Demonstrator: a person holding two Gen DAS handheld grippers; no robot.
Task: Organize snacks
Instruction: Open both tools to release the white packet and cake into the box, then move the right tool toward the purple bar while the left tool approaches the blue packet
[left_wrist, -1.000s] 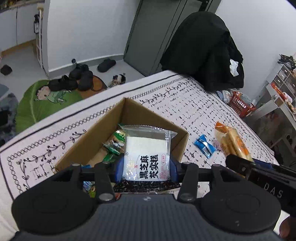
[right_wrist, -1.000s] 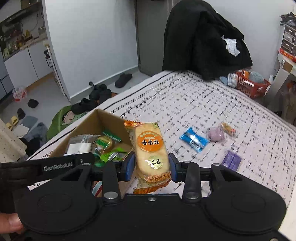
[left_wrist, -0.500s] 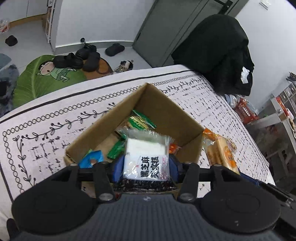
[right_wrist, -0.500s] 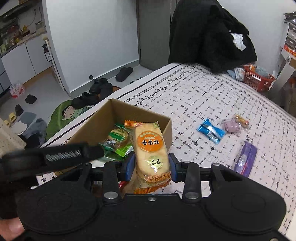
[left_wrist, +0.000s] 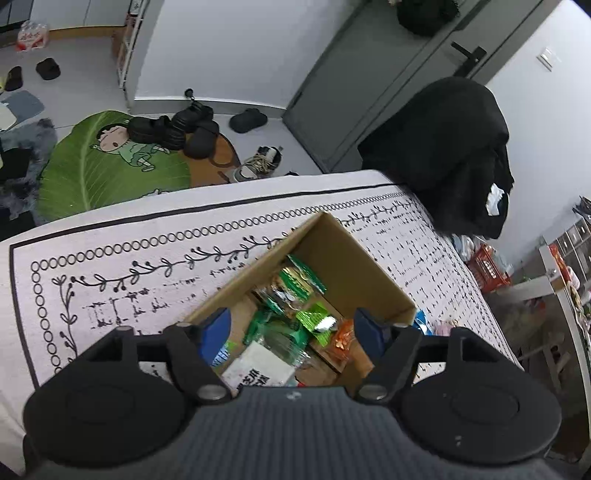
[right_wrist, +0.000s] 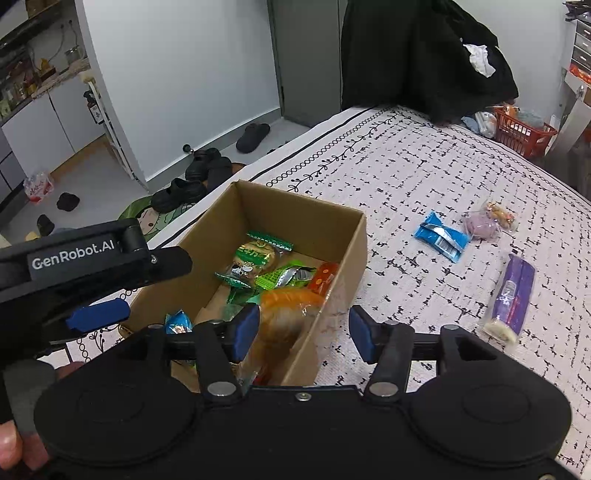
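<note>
A cardboard box (left_wrist: 354, 258) (right_wrist: 325, 214) on the patterned cloth holds several green and orange snack packets. My left gripper (left_wrist: 291, 326) is open above the box; the white packet with black characters (left_wrist: 258, 371) lies loose below its jaws. My right gripper (right_wrist: 303, 330) is open over the box's near corner; the orange rice cracker packet (right_wrist: 284, 317) is blurred, dropping between its jaws into the box. The left gripper also shows at the left of the right wrist view (right_wrist: 96, 317).
On the cloth right of the box lie a blue packet (right_wrist: 441, 236), a pink sweet (right_wrist: 480, 225), a small orange packet (right_wrist: 498, 212) and a purple packet (right_wrist: 511, 295). A black coat (right_wrist: 424, 55) hangs at the far edge. A red basket (right_wrist: 522, 131) stands beyond.
Both grippers opened over the box. The white packet left the left jaws and lies in the box; the rice cracker packet left the right jaws and is falling in.
</note>
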